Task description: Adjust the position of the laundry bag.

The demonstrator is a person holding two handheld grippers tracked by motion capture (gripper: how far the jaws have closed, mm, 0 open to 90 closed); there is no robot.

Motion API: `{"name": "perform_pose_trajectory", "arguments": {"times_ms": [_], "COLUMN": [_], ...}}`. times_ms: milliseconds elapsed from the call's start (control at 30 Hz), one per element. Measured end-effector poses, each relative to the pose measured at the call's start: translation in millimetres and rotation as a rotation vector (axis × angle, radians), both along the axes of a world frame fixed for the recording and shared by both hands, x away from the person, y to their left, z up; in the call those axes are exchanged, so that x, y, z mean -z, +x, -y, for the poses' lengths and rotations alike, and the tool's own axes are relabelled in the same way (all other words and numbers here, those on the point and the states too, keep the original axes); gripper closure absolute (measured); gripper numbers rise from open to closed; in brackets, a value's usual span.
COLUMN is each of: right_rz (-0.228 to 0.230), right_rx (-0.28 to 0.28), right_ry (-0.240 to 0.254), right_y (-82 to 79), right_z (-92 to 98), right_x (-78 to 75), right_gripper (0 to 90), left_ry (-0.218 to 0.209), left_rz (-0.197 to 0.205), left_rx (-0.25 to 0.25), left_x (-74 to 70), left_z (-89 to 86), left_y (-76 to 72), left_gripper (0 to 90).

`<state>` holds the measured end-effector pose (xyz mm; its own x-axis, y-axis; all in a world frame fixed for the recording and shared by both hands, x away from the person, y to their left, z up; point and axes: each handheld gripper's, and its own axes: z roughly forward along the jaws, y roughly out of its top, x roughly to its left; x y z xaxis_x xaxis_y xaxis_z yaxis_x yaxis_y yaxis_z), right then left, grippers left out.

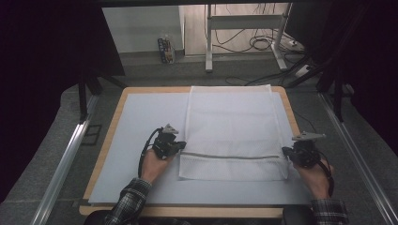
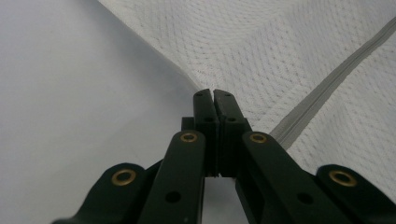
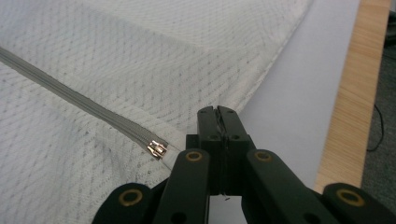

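A white mesh bag (image 1: 230,122) lies flat on the pale mat (image 1: 141,122), with a grey zipper (image 1: 230,155) running across it near its front end. My left gripper (image 1: 182,146) sits at the bag's left edge by the zipper's end. In the left gripper view its jaws (image 2: 213,93) are shut on the bag's hem, and creases in the mesh (image 2: 280,56) run towards the tips. My right gripper (image 1: 284,152) is at the bag's right edge. It (image 3: 217,110) is shut on that hem just beside the brass zipper pull (image 3: 157,149).
The mat covers a wooden tabletop (image 1: 105,154) whose rim shows on the left, right and front. Metal rails (image 1: 65,159) flank the table. Beyond the far edge stand desk legs (image 1: 209,42) with cables on the floor and a small carton (image 1: 165,49).
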<state>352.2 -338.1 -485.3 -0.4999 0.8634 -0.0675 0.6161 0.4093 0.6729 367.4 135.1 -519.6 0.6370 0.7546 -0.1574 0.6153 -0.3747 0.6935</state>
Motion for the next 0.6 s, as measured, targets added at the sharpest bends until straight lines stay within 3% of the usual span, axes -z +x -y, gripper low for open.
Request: {"name": "perform_pose_trajectory", "arguments": {"times_ms": [333, 600], "right_rz": [0.012, 0.019], "right_rx": [-0.088, -0.148], "right_ry": [-0.012, -0.025], "right_y": [-12.6, -21.7], "right_z": [-22.4, -40.7], "right_x": [-6.1, -9.3], "right_gripper": [89.1, 89.1], "left_ry": [0.001, 0.016], "left_rz": [-0.038, -0.039], "left_rx": [-0.013, -0.025], "left_x": [-2.5, -5.1], "left_z": [-28.1, -46.8], "left_y": [-19.5, -38.3], "left_gripper": [89.8, 89.7]}}
